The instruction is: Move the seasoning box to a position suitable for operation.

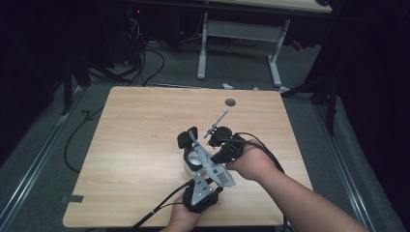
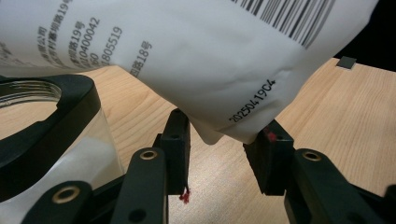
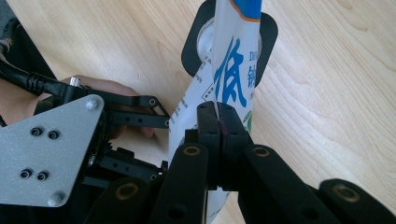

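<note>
A white pouch [image 1: 209, 163] with blue print and a barcode hangs tilted over a clear jar [image 1: 192, 162] that wears a black collar [image 3: 194, 44]. My right gripper [image 3: 218, 122] is shut on the pouch's edge [image 3: 233, 79], and the pouch's upper end points into the jar's mouth. The left gripper [image 2: 223, 142] comes up from below; the pouch's lower corner [image 2: 233, 126] sits between its jaws. That corner touches one pad [image 2: 273, 140], while a small gap shows at the other. In the high view the left gripper [image 1: 212, 173] is below the jar and the right gripper [image 1: 216, 153] beside it.
The wooden table [image 1: 145, 125] has a round grommet hole [image 1: 230, 102] near its far edge and a piece of tape [image 1: 71, 198] at the front left. A thin rod [image 1: 218, 121] sticks up behind the right gripper. Cables trail from both hands off the front edge.
</note>
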`<state>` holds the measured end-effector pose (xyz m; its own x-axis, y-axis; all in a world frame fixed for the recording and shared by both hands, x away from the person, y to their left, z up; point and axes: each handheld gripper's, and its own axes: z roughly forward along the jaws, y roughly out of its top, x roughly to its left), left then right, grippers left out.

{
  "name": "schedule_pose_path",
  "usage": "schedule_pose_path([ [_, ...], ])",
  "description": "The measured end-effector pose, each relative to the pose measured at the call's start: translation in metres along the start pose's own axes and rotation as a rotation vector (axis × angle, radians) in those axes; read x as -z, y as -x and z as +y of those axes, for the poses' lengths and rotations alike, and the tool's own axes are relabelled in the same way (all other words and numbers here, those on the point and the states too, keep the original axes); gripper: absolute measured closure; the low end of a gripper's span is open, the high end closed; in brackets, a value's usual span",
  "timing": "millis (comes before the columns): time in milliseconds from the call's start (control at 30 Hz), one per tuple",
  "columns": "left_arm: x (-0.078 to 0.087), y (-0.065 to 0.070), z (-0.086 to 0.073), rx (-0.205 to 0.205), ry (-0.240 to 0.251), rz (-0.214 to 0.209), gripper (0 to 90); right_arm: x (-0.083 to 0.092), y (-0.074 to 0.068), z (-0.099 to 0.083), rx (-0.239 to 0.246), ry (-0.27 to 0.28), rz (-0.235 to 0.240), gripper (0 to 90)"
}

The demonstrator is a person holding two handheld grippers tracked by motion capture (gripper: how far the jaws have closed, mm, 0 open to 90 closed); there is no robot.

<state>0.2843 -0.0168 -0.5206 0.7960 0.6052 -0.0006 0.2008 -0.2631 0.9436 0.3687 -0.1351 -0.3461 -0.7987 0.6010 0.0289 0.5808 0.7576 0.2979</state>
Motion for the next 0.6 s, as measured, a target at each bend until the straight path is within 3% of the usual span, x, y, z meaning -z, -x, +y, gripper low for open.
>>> schedule_pose_path([
  [167,0.001,-0.001,0.0,0.01,0.002,-0.008,58.7,0.001,0.001,0.0,-0.003,0.016,-0.009,90.0],
  [400,0.007,-0.003,0.001,0.028,0.015,-0.048,48.0,-0.001,0.002,0.001,-0.001,0.018,-0.008,90.0],
  [600,0.013,-0.006,-0.002,0.028,-0.005,-0.089,38.8,0.0,0.003,0.001,-0.008,0.02,-0.011,90.0],
])
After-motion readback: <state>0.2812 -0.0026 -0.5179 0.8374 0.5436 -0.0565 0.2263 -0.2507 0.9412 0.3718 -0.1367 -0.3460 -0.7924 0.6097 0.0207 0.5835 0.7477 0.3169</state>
